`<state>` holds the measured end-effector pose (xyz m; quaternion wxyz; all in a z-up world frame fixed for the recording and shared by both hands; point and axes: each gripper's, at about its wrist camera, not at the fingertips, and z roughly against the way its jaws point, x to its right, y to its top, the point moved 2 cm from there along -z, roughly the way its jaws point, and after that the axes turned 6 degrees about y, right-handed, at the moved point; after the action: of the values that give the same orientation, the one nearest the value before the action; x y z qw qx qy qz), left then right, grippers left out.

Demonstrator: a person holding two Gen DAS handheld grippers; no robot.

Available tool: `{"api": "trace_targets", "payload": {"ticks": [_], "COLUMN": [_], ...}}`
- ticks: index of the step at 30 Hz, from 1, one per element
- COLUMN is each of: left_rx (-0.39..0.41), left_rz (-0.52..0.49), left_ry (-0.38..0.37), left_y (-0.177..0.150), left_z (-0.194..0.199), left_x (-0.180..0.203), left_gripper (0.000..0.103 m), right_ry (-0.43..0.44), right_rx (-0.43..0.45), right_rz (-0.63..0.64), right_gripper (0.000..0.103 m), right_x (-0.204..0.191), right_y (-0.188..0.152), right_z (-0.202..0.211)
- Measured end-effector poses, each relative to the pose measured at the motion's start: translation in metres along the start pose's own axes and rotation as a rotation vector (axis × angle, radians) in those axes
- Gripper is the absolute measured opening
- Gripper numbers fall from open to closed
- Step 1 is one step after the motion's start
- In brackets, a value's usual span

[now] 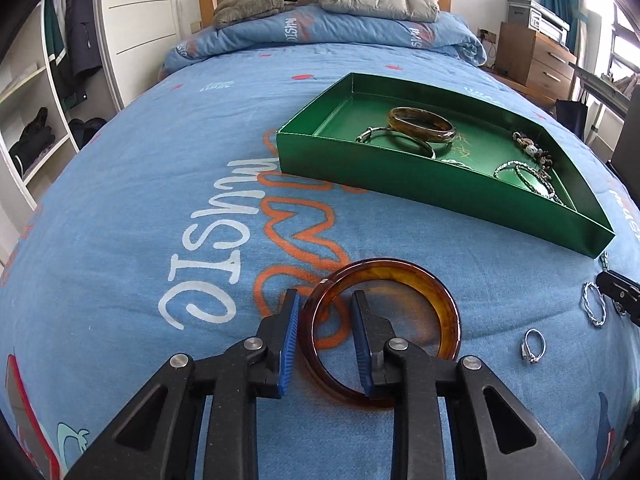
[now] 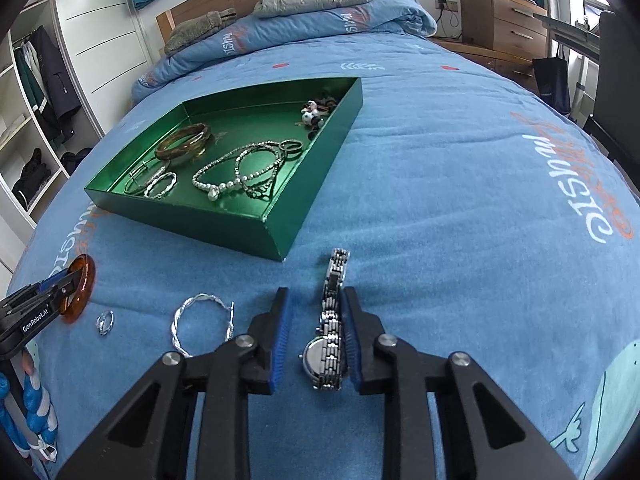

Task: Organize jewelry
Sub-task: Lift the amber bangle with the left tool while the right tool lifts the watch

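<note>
An amber bangle (image 1: 440, 300) lies flat on the blue bedspread. My left gripper (image 1: 327, 296) straddles its left rim, one finger outside and one inside the ring, with gaps on both sides, so it is open. In the right wrist view a silver watch (image 2: 330, 344) lies between the fingers of my right gripper (image 2: 315, 294). The right pad is against the band and the left pad stands clear, so this gripper is open too. A green tray (image 1: 360, 168) (image 2: 180, 212) farther up the bed holds bangles, a pearl necklace and beads.
A twisted silver bangle (image 2: 192, 320) and a small ring (image 2: 105, 322) lie loose on the bedspread between the two grippers. A folded quilt (image 1: 320, 32) and jackets sit by the headboard. There is a wardrobe (image 1: 48, 80) to the left and wooden drawers (image 2: 504, 24) to the right.
</note>
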<state>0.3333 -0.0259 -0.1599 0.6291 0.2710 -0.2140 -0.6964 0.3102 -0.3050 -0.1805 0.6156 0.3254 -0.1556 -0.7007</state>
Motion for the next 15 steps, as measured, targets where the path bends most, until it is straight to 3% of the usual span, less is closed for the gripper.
{"api": "trace_targets", "payload": {"ticks": [5, 15], "left_rx": [0.005, 0.012], "left_rz": [-0.025, -0.034], "left_ry": [-0.009, 0.001], "left_y": [-0.001, -0.004], "left_z": [0.002, 0.008], "left_x": [0.006, 0.009], "left_gripper": [0.012, 0.012], "right_ry": [-0.006, 0.027], "right_rx": [0.015, 0.052], "right_rz": [-0.004, -0.017], "right_gripper": [0.011, 0.01], "right_x": [0.003, 0.005], "right_y": [-0.002, -0.008], "right_z": [0.002, 0.013]}}
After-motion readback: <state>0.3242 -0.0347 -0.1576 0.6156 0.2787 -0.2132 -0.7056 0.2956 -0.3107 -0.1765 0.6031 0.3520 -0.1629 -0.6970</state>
